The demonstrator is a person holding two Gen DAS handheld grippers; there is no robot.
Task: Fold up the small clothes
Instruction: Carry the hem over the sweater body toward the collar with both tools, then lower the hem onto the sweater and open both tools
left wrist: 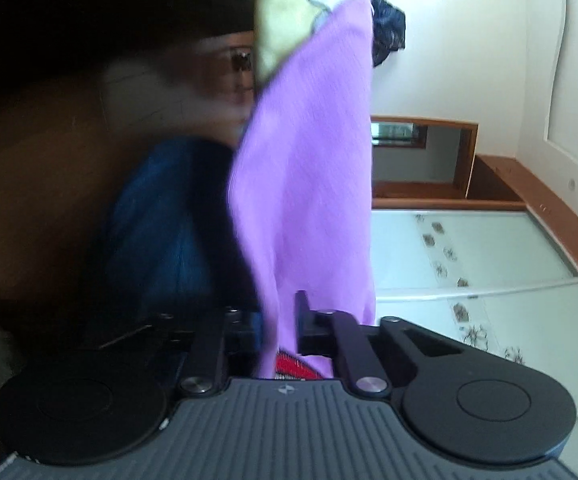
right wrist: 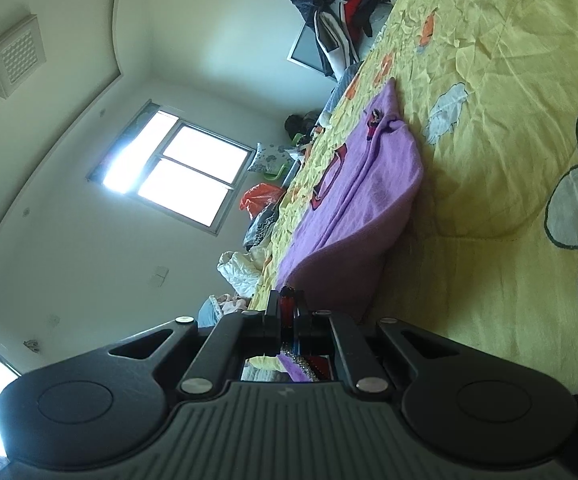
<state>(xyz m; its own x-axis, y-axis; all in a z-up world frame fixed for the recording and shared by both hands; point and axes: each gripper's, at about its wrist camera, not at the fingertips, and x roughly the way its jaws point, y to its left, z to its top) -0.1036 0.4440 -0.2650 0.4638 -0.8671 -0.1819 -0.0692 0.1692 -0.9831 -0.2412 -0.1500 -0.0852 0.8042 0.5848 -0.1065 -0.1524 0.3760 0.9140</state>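
Observation:
A small purple garment (left wrist: 309,180) with red trim stretches from my left gripper (left wrist: 275,320) toward the yellow bedsheet (left wrist: 281,20). The cloth runs between the left jaws, which stand close around it; the left finger is hidden behind the fabric. In the right wrist view the same purple garment (right wrist: 369,184) lies partly on the flower-printed yellow bedsheet (right wrist: 509,120), its near end lifted. My right gripper (right wrist: 287,306) is shut on a red-trimmed edge of it. Both views are tilted sideways.
A person in blue clothing (left wrist: 161,232) is close on the left side of the left wrist view, blurred. Wardrobe doors (left wrist: 469,272) are behind. A pile of dark clothes (right wrist: 341,0), an orange bag (right wrist: 259,198) and a white quilt (right wrist: 241,268) lie along the bed's far edge under a window (right wrist: 181,176).

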